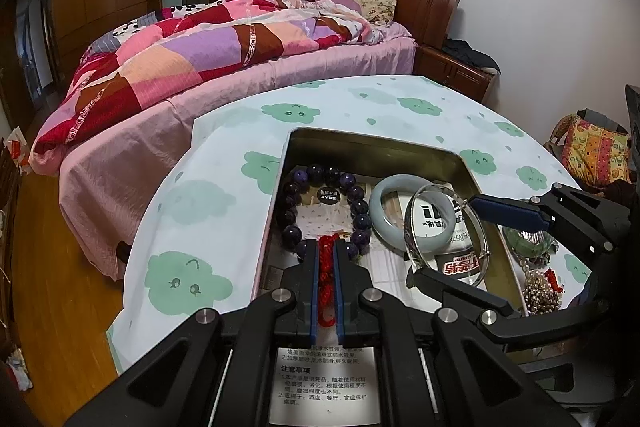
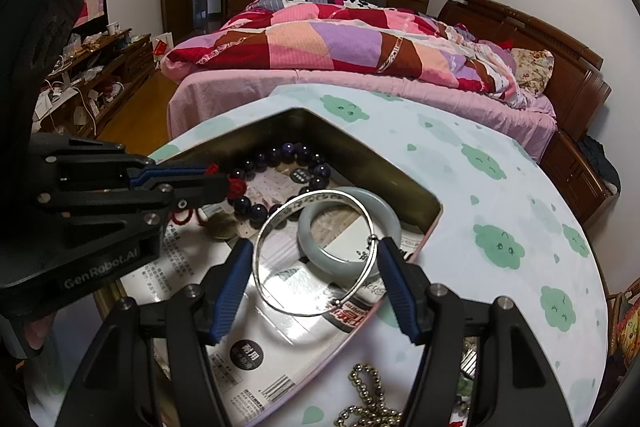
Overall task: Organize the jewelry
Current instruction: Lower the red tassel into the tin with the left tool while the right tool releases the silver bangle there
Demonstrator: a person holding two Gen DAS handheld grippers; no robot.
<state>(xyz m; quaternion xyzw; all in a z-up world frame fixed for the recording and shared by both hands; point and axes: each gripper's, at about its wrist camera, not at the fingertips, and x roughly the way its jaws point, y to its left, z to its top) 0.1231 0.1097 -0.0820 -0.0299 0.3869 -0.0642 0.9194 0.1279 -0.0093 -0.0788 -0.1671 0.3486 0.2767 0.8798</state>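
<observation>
1. Inside the metal tin [image 1: 372,147], a dark purple bead bracelet [image 1: 326,205] is laid on printed paper at the tin's left side, and its red tassel cord [image 1: 326,269] is clamped between the closed blue pads of the left gripper [image 1: 326,263].
2. Beside the beads, a pale jade bangle [image 2: 348,227] is seen lying flat on the paper lining.
3. A thin silver bangle [image 2: 316,253] is propped tilted over the jade bangle, and it is framed by the spread fingers of the right gripper [image 2: 314,287]; the right pad [image 2: 394,283] is touching its rim at the small clasp, while the left pad is held apart from it, so no grip is made.
4. Outside the tin, a heap of pearl and gold bead strands [image 1: 540,287] is piled on the cloud-print tablecloth [image 1: 240,131].
5. Behind the table, a bed [image 1: 224,39] with a patchwork quilt is seen.
</observation>
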